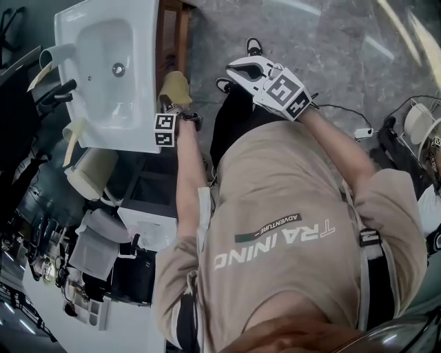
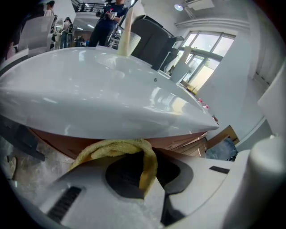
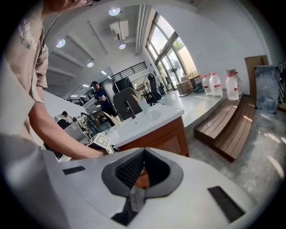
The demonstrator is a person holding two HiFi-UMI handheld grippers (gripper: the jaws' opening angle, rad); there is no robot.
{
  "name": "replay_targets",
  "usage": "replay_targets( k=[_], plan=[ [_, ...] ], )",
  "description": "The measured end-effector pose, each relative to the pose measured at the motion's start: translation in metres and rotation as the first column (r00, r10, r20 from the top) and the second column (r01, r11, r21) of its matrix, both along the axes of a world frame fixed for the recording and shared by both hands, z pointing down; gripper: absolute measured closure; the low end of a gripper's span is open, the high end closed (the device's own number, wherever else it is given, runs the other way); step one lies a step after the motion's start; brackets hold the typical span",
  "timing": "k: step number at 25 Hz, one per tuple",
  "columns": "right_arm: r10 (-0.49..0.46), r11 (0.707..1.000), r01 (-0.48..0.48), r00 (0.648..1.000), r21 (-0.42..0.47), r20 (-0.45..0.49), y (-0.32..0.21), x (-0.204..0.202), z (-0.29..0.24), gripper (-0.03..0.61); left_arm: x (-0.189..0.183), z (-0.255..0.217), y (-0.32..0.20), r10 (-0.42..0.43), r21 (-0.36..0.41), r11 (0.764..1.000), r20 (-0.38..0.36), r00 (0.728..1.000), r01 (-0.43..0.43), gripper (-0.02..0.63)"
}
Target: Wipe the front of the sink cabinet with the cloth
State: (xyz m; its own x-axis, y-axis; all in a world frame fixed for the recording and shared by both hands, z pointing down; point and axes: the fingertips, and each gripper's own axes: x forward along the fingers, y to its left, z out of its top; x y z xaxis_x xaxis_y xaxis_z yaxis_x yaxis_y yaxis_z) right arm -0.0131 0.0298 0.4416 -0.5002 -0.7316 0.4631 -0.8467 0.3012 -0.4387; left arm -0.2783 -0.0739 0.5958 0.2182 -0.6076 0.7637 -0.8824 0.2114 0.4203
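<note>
Grey marble floor [image 1: 324, 34]; tall windows [image 3: 172, 51]; round ceiling lights [image 3: 114, 11]; wooden slatted platform [image 3: 230, 127] near white wall [image 3: 223, 36].

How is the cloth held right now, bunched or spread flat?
Bunched: the left gripper is shut on a fold of the cloth, which humps in a roll below the sink.

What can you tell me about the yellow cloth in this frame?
The cloth is pale yellow and looks like soft terry. It is bunched and pinched in the left tongs, with one fold arching over them and a strip hanging between the jaws. It sits just beneath the rim of the white sink, seemingly pressed against the reddish-brown wooden cabinet front.
</note>
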Motion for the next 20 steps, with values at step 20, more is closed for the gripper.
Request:
replay_targets(
  k=[20],
  plan=[
    [-0.016,0.998,0.017,1.0,-0.058,0.017,-0.069,0.147,0.034,0.566,0.171,0.015,-0.094,-0.001,0.041,0.999,-0.067,0.998,0.004,0.569]
  ],
)
